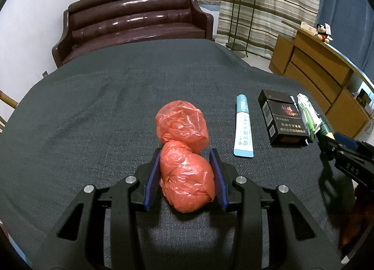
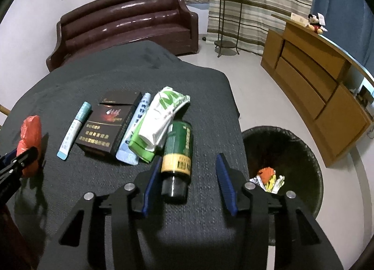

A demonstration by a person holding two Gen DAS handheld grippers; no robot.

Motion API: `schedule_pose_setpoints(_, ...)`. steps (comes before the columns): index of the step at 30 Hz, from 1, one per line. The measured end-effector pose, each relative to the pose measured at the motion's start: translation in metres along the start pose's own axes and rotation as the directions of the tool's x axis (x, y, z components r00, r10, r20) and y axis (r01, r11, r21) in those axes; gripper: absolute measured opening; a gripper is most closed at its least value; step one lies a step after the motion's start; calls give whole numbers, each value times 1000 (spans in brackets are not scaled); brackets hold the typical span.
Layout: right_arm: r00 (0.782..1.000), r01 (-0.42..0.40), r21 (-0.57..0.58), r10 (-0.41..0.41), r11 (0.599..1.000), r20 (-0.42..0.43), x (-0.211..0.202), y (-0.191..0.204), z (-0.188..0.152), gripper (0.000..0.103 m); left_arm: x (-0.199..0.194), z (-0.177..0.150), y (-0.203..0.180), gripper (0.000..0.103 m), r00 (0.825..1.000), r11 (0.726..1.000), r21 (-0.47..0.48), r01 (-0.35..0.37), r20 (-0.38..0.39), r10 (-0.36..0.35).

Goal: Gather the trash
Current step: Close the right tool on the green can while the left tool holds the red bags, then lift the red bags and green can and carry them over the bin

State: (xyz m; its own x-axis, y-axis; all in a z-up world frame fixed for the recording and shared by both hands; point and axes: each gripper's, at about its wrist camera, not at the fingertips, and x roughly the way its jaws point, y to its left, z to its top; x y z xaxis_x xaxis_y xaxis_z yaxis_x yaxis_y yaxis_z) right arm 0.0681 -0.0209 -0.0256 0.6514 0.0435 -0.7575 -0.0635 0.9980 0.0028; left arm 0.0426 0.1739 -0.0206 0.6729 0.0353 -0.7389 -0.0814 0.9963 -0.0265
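Task partly done: some scraps already lie in the bin (image 2: pixel 301 143). My left gripper (image 1: pixel 185 174) brackets a red bag (image 1: pixel 187 176), unclenched; my right gripper (image 2: pixel 189 181) gapes around the can (image 2: pixel 178 150). The tube (image 2: pixel 73 127) and box (image 2: pixel 107 125) are still on the bench (image 2: pixel 205 211).

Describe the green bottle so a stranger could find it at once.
On the table with the dark grey cloth, look at the row of litter near the edge above the black bin. The green bottle lies on its side at the row's right end, the only round item, with a yellow band and black cap.
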Motion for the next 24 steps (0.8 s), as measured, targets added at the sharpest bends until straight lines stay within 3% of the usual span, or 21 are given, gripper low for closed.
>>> schedule_pose_setpoints(5, 1000, -2, -20, 2, 1000, -9, 6, 1, 3, 26, 0, 0, -1, 40, 1000, 1000, 0, 0, -2, 0)
schedule_pose_setpoints(15, 999, -26, -4, 26, 1000, 38, -8, -11, -7, 24, -3, -1, -10, 40, 1000, 1000, 0, 17, 14, -17)
schedule_pose_setpoints(24, 992, -20, 14, 18, 1000, 122, -35, -35, -19, 24, -20, 1, -54, 40, 995, 996, 41, 74, 66, -77)
